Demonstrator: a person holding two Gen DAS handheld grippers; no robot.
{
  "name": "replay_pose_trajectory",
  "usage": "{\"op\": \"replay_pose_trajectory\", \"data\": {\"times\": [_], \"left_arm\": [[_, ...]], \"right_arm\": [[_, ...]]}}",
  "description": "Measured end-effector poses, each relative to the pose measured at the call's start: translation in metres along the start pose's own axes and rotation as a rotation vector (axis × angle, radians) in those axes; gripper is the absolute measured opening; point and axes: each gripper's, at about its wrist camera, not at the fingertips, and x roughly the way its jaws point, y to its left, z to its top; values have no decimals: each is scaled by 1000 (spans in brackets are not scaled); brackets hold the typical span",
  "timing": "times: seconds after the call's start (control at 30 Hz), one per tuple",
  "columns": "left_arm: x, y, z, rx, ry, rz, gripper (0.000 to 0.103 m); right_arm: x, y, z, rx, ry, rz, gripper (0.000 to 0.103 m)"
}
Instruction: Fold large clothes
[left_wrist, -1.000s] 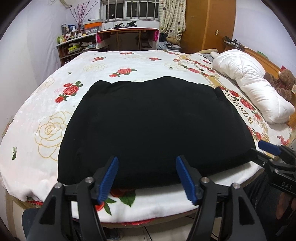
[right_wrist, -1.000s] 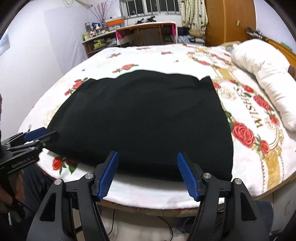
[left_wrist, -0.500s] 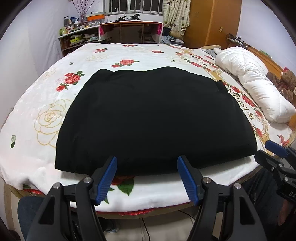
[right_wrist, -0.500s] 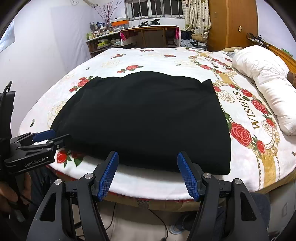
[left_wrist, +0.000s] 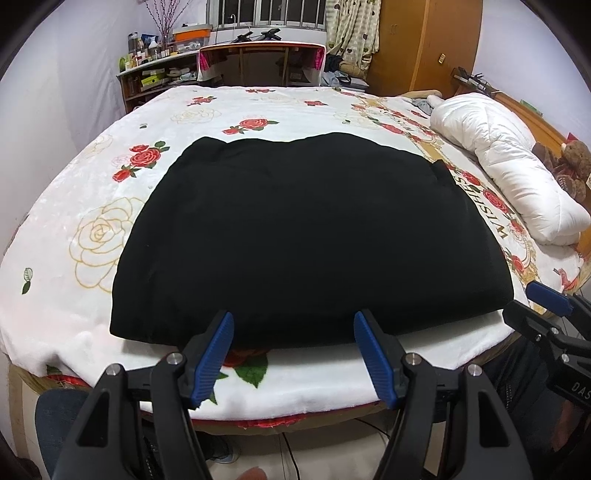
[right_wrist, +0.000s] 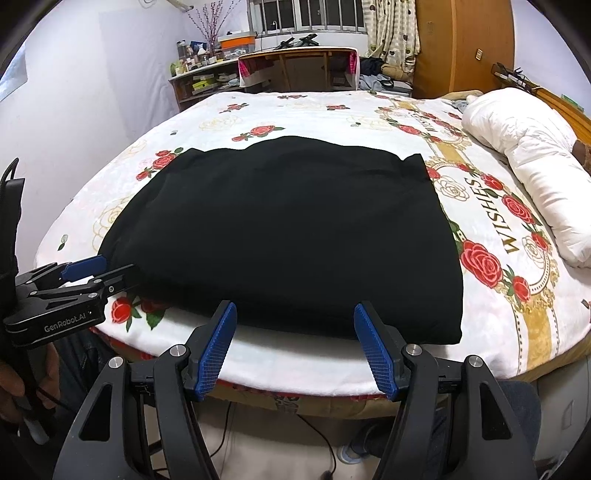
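Observation:
A large black garment (left_wrist: 306, 236) lies folded into a flat rectangle on the rose-print bed cover (left_wrist: 110, 236); it also shows in the right wrist view (right_wrist: 288, 236). My left gripper (left_wrist: 293, 325) is open and empty, hovering just short of the garment's near edge. My right gripper (right_wrist: 291, 317) is open and empty at the near edge too, further right. The right gripper shows at the right edge of the left wrist view (left_wrist: 543, 306), the left gripper at the left of the right wrist view (right_wrist: 99, 271).
A white rolled duvet (left_wrist: 506, 162) lies along the bed's right side by a wooden headboard (left_wrist: 532, 114). A desk (left_wrist: 258, 62) and cluttered shelves (left_wrist: 155, 74) stand beyond the far edge. The bed's near edge (left_wrist: 295, 398) drops to the floor below the grippers.
Both grippers have drawn back and risen slightly from the garment's near edge, staying open. The garment lies unchanged.

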Motion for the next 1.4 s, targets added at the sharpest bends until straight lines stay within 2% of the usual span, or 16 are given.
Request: {"op": "replay_pose_trajectory", "data": {"times": [1.4], "left_arm": [[0, 1, 1, -15, 4, -27, 70]], "right_arm": [[4, 0, -1, 4, 14, 0, 66]]}}
